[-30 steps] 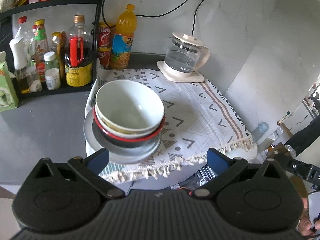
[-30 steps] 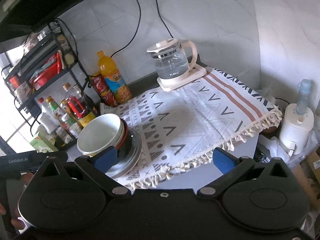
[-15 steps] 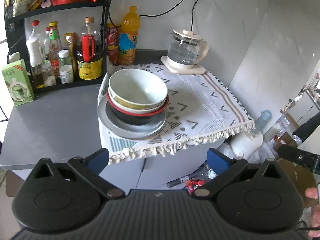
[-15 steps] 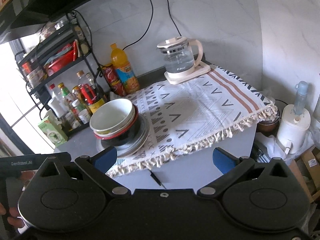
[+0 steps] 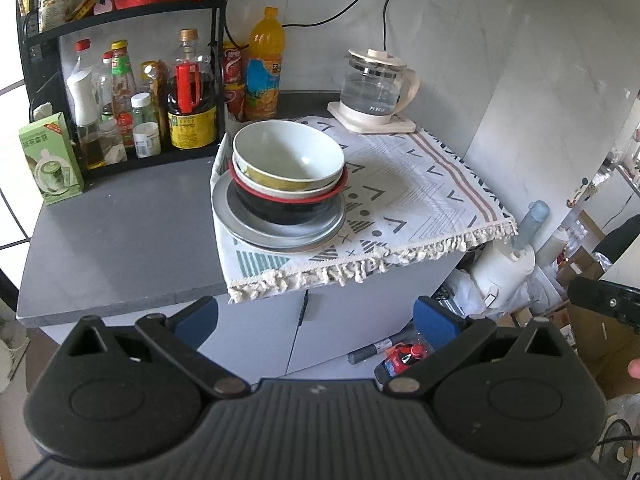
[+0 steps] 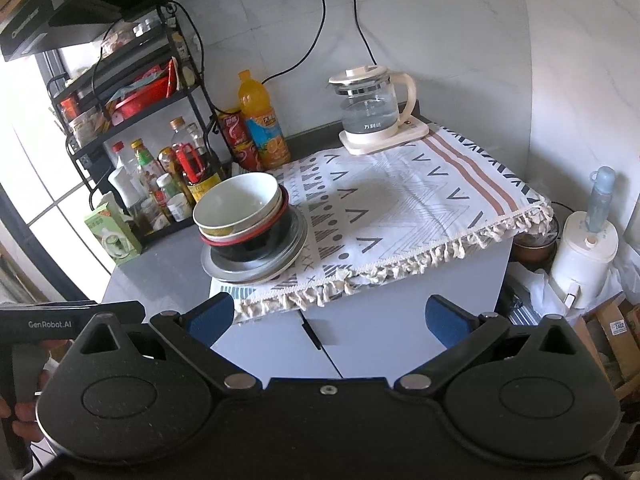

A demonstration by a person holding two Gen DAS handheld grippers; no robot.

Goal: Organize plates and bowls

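Holding both tongs wide and empty, well back from the desk (image 5: 120,248)

I see my left tongs (image 5: 316,318) and right tongs (image 6: 328,316) gripping nothing; the bowls sit nested, a pale bowl (image 5: 288,160) inside a second light bowl, inside a red-rimmed black bowl (image 5: 280,210), on stacked grey plates (image 5: 240,228) at the patterned cloth's (image 6: 400,216) left edge, near the bottle rack (image 5: 120,32) and well apart from the glass kettle (image 6: 372,108)

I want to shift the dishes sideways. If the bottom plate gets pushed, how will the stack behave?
The plate sits on a tablecloth, which would probably bunch or drag. The bowls nest slightly off-centre, so they may rattle or slide. Likely heavy and breakable.
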